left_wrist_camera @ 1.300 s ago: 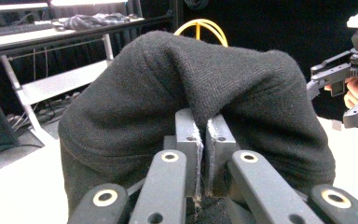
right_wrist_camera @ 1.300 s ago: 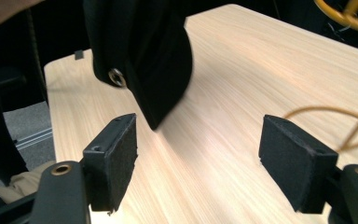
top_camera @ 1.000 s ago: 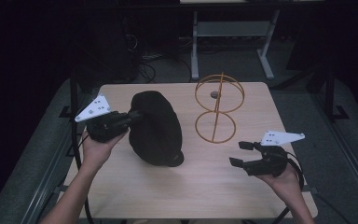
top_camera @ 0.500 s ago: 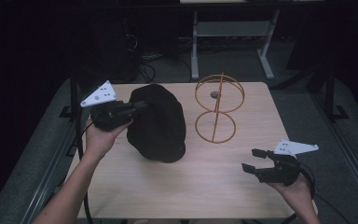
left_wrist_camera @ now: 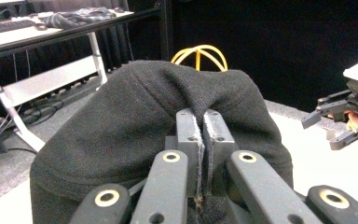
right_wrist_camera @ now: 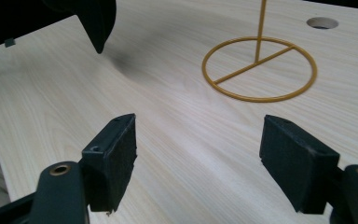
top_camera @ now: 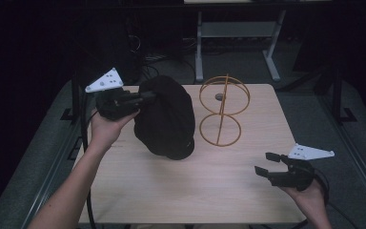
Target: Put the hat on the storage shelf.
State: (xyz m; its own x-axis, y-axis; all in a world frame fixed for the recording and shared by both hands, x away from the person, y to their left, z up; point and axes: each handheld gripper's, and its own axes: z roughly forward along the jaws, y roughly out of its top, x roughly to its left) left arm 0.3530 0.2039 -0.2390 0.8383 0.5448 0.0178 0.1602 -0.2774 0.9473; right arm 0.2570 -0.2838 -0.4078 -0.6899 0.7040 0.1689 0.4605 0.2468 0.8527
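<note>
From above, my left gripper (top_camera: 145,98) is raised level over the wooden worktop (top_camera: 209,191), its fingers pinched tight on the black knitted wool hat (top_camera: 164,117) beside the yellow wire stand (top_camera: 221,112). My right gripper (right_wrist_camera: 198,161) hovers low with its fingers wide apart and empty.

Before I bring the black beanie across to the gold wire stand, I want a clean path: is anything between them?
Nothing visible: the black beanie hangs beside the gold wire stand, with bare table between.

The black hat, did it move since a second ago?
Yes. The black hat, pinched by the left gripper, has lifted and tipped a little closer to the gold wire stand, which stayed put.
</note>
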